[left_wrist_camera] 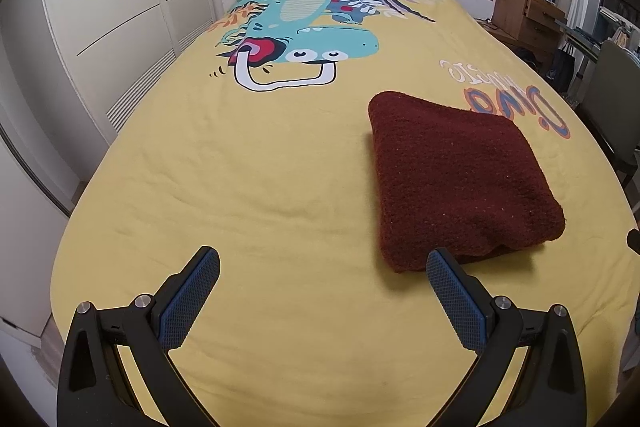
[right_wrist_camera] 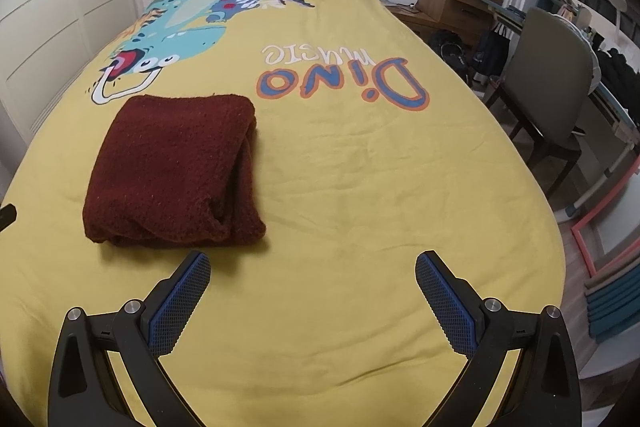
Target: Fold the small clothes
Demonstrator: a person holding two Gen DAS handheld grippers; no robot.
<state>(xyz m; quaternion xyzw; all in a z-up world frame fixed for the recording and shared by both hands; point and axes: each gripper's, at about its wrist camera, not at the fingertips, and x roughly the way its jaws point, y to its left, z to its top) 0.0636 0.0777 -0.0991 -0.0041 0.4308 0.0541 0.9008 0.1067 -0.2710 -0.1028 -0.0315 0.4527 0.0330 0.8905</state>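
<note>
Both grippers [left_wrist_camera: 323, 267] [right_wrist_camera: 313, 271] wide apart, empty-jawed

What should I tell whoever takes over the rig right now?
Left tongs: open, empty, above the bedspread, the dark red garment just ahead to their right.
Right tongs: open, empty, the same garment ahead to their left.
Done: the garment lies folded into a compact rectangle on the bed, touched by neither tongs.
Left: no other clothing shows in either view; perhaps neaten the layered edge facing the right tongs.
</note>
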